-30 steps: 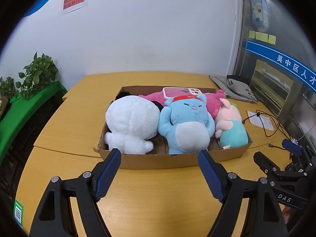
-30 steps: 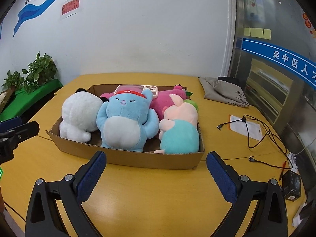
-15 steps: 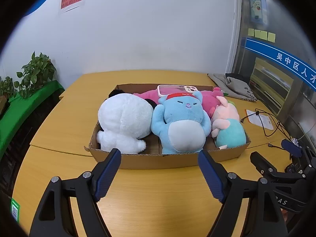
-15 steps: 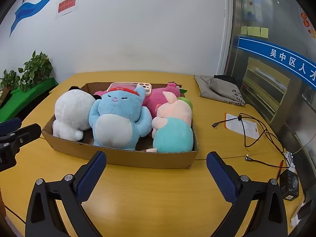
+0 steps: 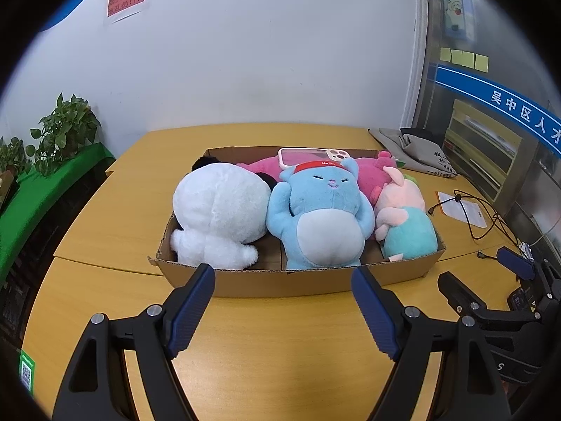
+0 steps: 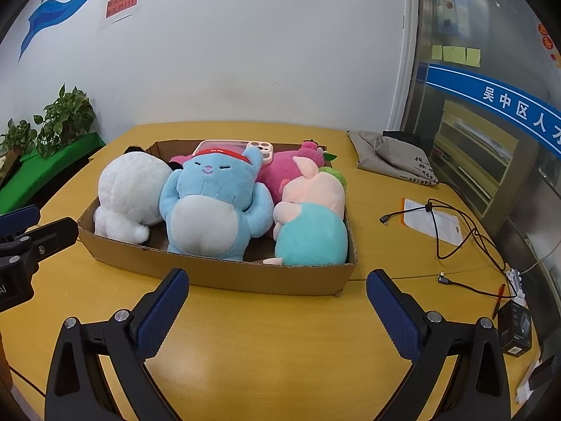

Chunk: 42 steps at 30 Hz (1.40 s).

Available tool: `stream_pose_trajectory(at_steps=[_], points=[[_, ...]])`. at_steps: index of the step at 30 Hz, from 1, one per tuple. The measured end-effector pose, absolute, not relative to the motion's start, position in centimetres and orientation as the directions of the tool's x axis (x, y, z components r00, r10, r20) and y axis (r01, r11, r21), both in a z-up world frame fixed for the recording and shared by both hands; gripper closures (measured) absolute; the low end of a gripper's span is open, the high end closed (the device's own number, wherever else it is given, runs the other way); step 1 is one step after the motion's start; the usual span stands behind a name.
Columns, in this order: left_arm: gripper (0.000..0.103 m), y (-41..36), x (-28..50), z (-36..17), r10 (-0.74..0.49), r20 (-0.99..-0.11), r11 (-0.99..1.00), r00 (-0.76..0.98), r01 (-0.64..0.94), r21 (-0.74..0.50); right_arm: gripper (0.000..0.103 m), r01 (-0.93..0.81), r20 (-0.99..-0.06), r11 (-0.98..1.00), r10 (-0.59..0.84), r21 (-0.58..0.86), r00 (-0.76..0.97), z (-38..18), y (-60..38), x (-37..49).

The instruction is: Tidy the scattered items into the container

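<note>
While short of the cardboard box (image 5: 301,282), both jaws wide, empty.

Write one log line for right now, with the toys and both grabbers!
cardboard box: plush toys inside | left gripper: open, empty | right gripper: open, empty

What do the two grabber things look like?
They match. The left gripper has two black arms with triangle-shaped holes and round silver bolts, ending in dark blue ribbed pads. The right gripper has the same black arms, bolts and blue pads. Seen from the left one, its black body carries small white letters. No sleeves or cables on them show.
</note>
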<state>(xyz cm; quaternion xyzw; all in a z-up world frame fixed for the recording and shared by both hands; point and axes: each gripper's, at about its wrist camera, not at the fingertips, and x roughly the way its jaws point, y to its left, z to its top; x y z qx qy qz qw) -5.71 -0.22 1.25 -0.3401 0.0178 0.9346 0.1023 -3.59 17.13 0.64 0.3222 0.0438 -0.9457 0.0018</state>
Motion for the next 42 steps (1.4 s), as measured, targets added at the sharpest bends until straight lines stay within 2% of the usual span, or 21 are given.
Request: stream_pose_trajectory(at_steps=[19, 33, 42], points=[[0.022, -0.3, -5.8, 0.4, 0.172, -0.660, -0.979, -0.732, -0.199, -0.035, 0.000, 0.012, -0.612, -0.996, 0.046, -0.090, -0.790, 0.2, 17.0, -3.5], [0.022, 0.7, -5.7, -0.1, 0.223, -0.659, -0.970, -0.718, -0.228, -0.080, 0.000, -0.003, -0.619, -0.995, 0.063, -0.098, -0.783, -0.5, 17.3, -3.6], [0.021, 1.0, -5.3, -0.1, 0.173, -0.654, -0.979, -0.736, -0.201, -0.032, 0.000, -0.007, -0.620, -0.994, 0.071, -0.105, -0.781, -0.7, 17.2, -3.6]])
